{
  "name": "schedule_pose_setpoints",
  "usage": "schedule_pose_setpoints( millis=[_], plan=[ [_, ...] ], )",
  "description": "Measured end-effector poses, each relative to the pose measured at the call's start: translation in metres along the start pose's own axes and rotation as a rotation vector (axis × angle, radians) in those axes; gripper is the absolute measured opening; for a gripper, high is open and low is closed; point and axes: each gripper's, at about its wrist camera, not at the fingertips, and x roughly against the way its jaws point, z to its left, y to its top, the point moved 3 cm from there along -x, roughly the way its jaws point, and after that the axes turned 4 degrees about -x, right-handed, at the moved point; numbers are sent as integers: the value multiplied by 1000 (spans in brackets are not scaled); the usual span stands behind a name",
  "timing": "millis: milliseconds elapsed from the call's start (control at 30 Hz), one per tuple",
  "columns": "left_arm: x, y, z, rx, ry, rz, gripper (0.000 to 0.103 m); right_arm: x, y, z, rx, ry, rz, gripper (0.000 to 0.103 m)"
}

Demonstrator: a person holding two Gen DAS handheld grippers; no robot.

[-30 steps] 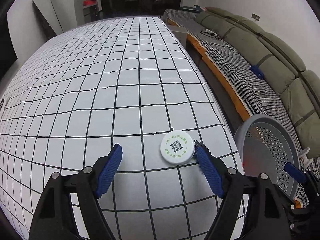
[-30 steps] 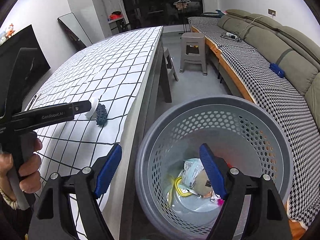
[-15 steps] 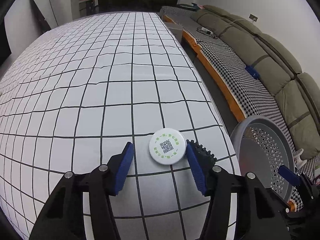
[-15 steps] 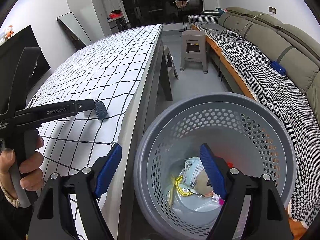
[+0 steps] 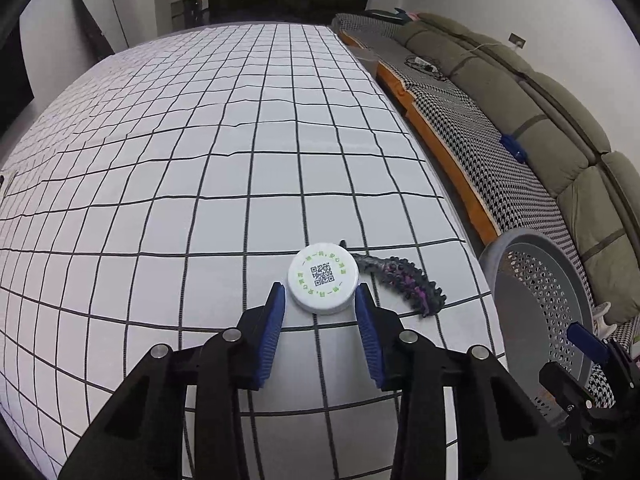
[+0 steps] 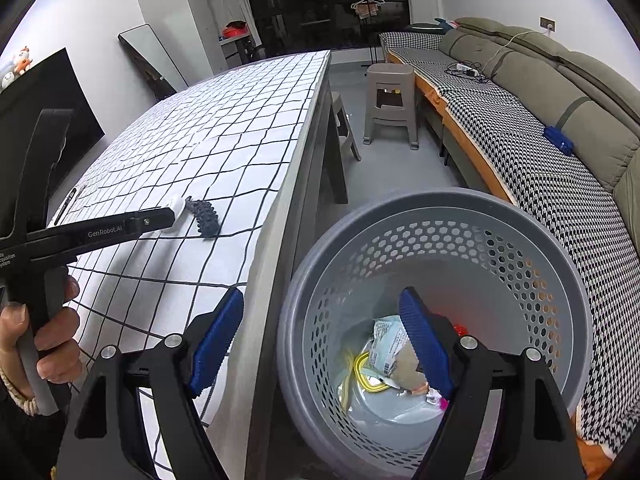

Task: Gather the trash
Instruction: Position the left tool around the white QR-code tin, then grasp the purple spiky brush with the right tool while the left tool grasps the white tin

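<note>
A white round lid (image 5: 323, 277) with a green QR print sits between the blue pads of my left gripper (image 5: 320, 295), which has closed on its sides near the table's right edge. A dark knobbly curved piece (image 5: 404, 278) lies on the checked cloth just right of the lid; it also shows in the right wrist view (image 6: 205, 216), beside the lid (image 6: 176, 207). My right gripper (image 6: 322, 314) is open and empty, held over the rim of the grey perforated bin (image 6: 520, 248), which holds wrappers and a yellow ring (image 6: 362, 372).
The bin (image 5: 532, 312) stands on the floor beside the table's right edge (image 6: 280, 216). A green sofa with a houndstooth cover (image 6: 540, 160) runs along the right wall. A grey stool (image 6: 392, 100) stands beyond the bin.
My left gripper has narrowed from wide open until its pads meet the white lid, and has moved so the dark knobbly piece shows beside it. The right gripper stays open over the bin.
</note>
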Motion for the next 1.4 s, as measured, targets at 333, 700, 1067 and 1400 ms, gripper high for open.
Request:
schedule_pose_setpoints(
  millis=[333, 700, 1067, 1400],
  plan=[
    [7, -14, 25, 24, 62, 16, 36, 0, 0, 14, 30, 13, -2, 77],
    [19, -19, 33, 21, 91, -13, 41, -26, 30, 64, 155, 53, 13, 77],
    [32, -15, 50, 50, 123, -53, 66, -59, 51, 103, 267, 77, 50, 76],
    [39, -14, 72, 98, 189, -76, 68, -78, 52, 112, 309, 42, 77, 61]
  ],
)
